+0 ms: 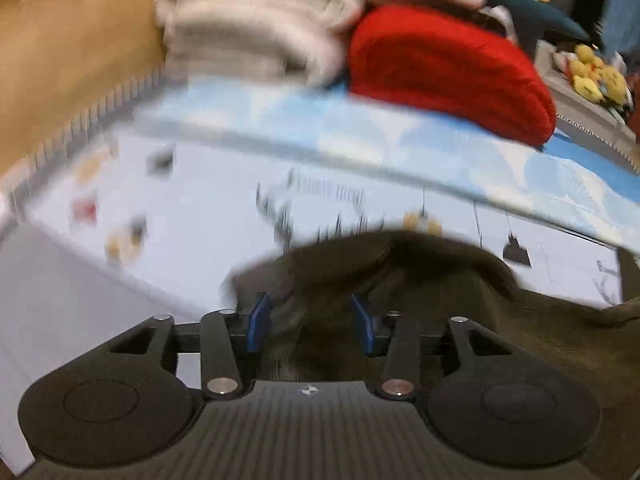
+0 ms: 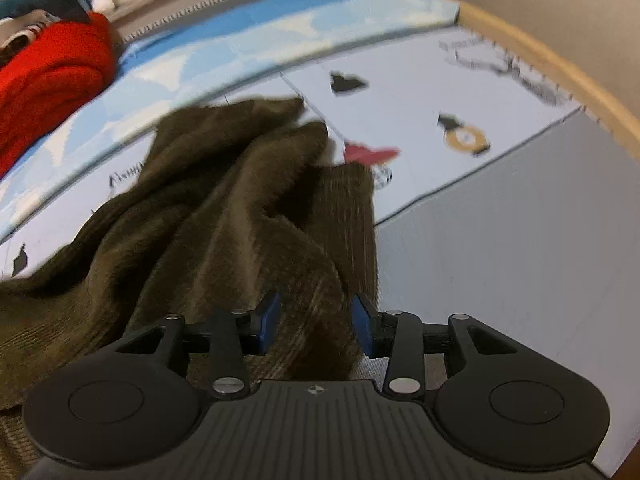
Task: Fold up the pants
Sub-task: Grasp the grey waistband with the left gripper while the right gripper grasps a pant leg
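A bed cover (image 2: 460, 92) with a blue sky band and small cartoon pictures fills the middle. At the far left lies a red blanket (image 1: 448, 76), beside what may be folded white bedding (image 1: 256, 28), too blurry to be sure. A tan wooden rim (image 2: 560, 68) curves along the right.

place: home bedroom | surface: bed with printed sheet (image 2: 420, 92) and light-blue cloud blanket (image 1: 360, 128) | nearby: stacked folded blankets (image 1: 256, 28), red knit garment (image 1: 448, 72), yellow plush toys (image 1: 596, 76) | floor: wood (image 1: 72, 48)
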`<state>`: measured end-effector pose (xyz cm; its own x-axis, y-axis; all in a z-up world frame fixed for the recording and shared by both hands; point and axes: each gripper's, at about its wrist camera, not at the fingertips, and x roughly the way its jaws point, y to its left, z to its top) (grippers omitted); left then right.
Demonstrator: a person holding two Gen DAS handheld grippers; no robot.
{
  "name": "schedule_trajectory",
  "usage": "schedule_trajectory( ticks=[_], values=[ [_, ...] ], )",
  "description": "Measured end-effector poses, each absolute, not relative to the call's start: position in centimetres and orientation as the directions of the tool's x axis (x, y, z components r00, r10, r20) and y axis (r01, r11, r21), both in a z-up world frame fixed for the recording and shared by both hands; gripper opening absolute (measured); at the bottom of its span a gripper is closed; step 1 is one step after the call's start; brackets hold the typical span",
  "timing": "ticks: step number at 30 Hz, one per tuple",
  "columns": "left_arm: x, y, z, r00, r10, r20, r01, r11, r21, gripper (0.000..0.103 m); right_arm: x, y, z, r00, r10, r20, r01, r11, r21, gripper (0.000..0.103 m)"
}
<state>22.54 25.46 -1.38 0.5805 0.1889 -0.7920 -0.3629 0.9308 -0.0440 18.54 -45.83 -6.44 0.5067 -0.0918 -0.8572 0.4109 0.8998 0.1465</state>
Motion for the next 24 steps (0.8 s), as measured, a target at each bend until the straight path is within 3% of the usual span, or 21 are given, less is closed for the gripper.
schedule_trajectory(
  ticks=[2,5,8,13,14,16,17,18,22,24],
  values=[
    [21.3,26.9,-3.4,0.462,0.144,-0.875,-0.39,0.919,-0.055,0.067,19.2,-46.1,-8.1,0.457,-0.061,-0.887,0.438,0.884,0.164,0.046],
    [19.6,28.4,-8.2,0.256,0.095,-0.962,-0.39,0.921,-0.013,0.067,19.8,-46.0,-10.0,0.394,-0.036,-0.918,0.457,0.875,0.162,0.049],
    [17.6,28.0,-10.6,0.206,-0.003,-0.979,-0.333,0.94,-0.073,0.067,20.2,-45.0,-10.9,0.375,-0.066,-0.925,0.438,0.892,0.114,0.055],
    [16.1,25.4,-11.1,0.199,0.045,-0.979,-0.165,0.986,0.012,0.067,19.7,-44.6,-11.7,0.363,-0.107,-0.926,0.435,0.898,0.067,0.057],
    [15.9,25.3,-10.9,0.201,0.045,-0.978,-0.164,0.986,0.012,0.064,19.4,-44.7,-11.6,0.369,-0.108,-0.923,0.441,0.895,0.072,0.056],
    [15.6,25.1,-10.3,0.213,0.046,-0.976,-0.154,0.988,0.013,0.051,18.9,-44.9,-11.3,0.381,-0.103,-0.919,0.442,0.893,0.084,0.039],
    [15.2,24.7,-10.1,0.226,0.061,-0.972,-0.144,0.989,0.028,0.038,18.6,-44.9,-11.0,0.388,-0.089,-0.917,0.436,0.895,0.098,0.022],
    [15.1,24.4,-9.5,0.236,0.076,-0.969,-0.137,0.99,0.045,0.031,18.3,-44.7,-10.6,0.399,-0.072,-0.914,0.421,0.9,0.113,0.013],
    [13.7,23.2,-6.0,0.323,0.114,-0.94,-0.139,0.988,0.072,0.023,16.8,-44.4,-7.7,0.49,-0.055,-0.87,0.395,0.904,0.165,0.011],
    [11.9,23.3,-3.9,0.383,0.125,-0.915,-0.161,0.985,0.067,0.012,15.4,-45.3,-5.8,0.55,-0.056,-0.834,0.419,0.882,0.217,0.011]
  ],
)
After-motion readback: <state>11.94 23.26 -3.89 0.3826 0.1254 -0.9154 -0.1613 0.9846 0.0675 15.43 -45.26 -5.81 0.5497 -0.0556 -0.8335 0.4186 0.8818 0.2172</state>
